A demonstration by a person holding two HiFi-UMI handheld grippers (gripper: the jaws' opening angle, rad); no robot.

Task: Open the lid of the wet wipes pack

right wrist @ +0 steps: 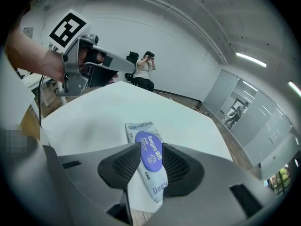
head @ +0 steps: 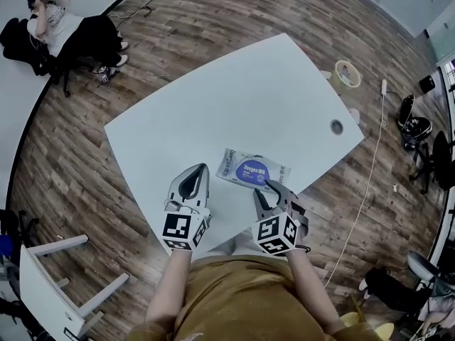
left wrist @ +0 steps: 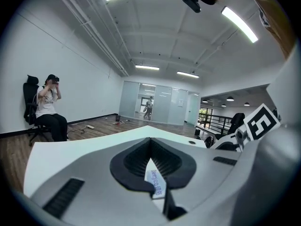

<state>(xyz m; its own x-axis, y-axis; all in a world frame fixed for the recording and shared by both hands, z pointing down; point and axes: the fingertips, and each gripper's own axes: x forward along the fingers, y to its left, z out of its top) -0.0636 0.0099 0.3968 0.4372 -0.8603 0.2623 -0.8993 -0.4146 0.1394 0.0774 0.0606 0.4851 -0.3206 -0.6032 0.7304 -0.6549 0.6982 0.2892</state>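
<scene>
Fingers of the right gripper [head: 269, 190] are spread at the wet wipes pack [head: 234, 163]; the left gripper [head: 199, 169] is held with fingers together. The lid [head: 254, 170] is best pinched at its edge.

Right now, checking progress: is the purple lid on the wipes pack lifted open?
No, the purple lid lies flat and shut on the wipes pack.

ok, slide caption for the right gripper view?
Open right gripper poised over the wet wipes pack on the white table, purple lid closed.
</scene>
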